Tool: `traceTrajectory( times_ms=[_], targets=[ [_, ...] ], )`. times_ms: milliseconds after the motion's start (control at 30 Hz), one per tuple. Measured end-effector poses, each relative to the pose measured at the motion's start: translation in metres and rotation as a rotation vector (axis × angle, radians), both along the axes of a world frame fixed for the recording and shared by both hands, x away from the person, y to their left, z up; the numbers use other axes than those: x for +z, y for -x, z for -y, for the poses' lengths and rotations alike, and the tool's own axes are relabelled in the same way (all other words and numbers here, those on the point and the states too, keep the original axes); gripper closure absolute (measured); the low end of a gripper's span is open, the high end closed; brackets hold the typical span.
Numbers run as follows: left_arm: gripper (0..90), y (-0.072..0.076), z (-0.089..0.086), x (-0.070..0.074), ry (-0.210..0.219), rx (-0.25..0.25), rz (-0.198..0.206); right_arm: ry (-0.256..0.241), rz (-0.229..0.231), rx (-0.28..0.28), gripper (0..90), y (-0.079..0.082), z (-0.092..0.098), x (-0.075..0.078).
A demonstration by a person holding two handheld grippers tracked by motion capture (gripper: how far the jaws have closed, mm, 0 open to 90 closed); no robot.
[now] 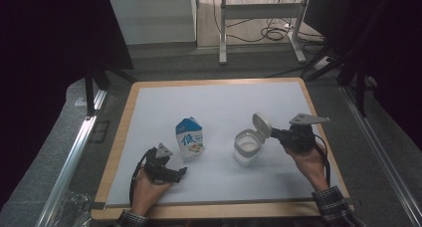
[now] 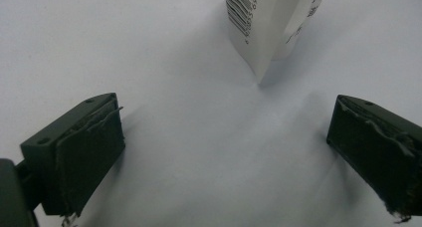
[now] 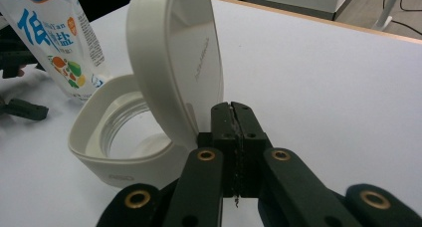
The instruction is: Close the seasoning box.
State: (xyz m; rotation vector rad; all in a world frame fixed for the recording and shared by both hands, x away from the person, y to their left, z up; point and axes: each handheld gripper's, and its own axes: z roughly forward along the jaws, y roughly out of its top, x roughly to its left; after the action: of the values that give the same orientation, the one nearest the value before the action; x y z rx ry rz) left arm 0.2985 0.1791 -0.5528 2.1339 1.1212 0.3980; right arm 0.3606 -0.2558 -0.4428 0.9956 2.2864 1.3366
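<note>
- While the right gripper [image 3: 233, 118] sits pressed together at the hinge side of the white jar's flip lid [image 3: 174, 57], the jar [image 1: 247, 147] stands at centre-right of the counter [image 1: 224, 95].
- At the jar's nine o'clock stands the salt bag [image 1: 189, 139].
- At the bag's seven o'clock, the left gripper [image 1: 180, 174] lies spread, empty.

The counter [image 1: 149, 95] has a light wood edge and a big white sheet [image 1: 219, 105] over its top. A small salt bag [image 1: 189, 138] stands up on the sheet, a bit left of the middle of the high view. It is white and blue. A white jar [image 1: 247, 147] stands to the right of the bag, near it but not touching. The jar's flip lid [image 1: 261, 124] is open and tips up.
</note>
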Motion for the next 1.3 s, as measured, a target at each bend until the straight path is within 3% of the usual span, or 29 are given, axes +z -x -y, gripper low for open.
traceTrajectory(
  times_ms=[533,1300],
  targets=[
    [1.2,0.000,0.000,0.000,0.005,0.005,0.001,0.000,0.009,0.031,89.1,0.008,-0.005,0.002],
    [1.2,0.000,0.000,0.000,0.001,0.002,0.001,0.014,-0.030,0.071,87.9,0.038,-0.007,-0.033]
  ],
)
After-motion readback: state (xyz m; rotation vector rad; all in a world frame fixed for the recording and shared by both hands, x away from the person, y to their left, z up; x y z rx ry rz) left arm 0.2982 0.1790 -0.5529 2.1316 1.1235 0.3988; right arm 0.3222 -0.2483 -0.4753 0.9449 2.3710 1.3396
